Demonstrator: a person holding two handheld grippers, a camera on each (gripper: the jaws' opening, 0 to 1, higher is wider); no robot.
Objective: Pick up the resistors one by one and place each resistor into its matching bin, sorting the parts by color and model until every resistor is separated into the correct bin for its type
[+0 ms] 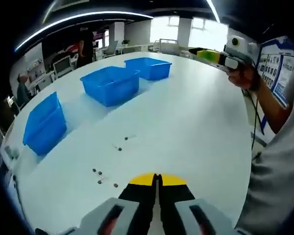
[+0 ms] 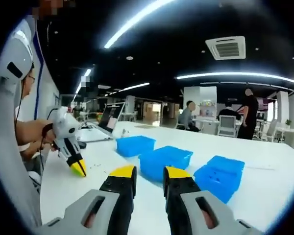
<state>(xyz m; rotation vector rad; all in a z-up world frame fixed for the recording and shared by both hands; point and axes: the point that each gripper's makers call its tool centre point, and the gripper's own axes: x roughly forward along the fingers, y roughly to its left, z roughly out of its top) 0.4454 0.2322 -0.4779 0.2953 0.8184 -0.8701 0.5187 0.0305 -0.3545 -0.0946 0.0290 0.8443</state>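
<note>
On table (image 1: pixel 196 122), three blue bins (image 1: pixel 111 84)

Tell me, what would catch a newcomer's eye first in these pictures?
Probably the three blue bins lined up across the far side of the big white table. Nearer, a scatter of tiny resistors lies just ahead of the left gripper, whose yellow-tipped jaws are shut. The right gripper is open above the table.
</note>
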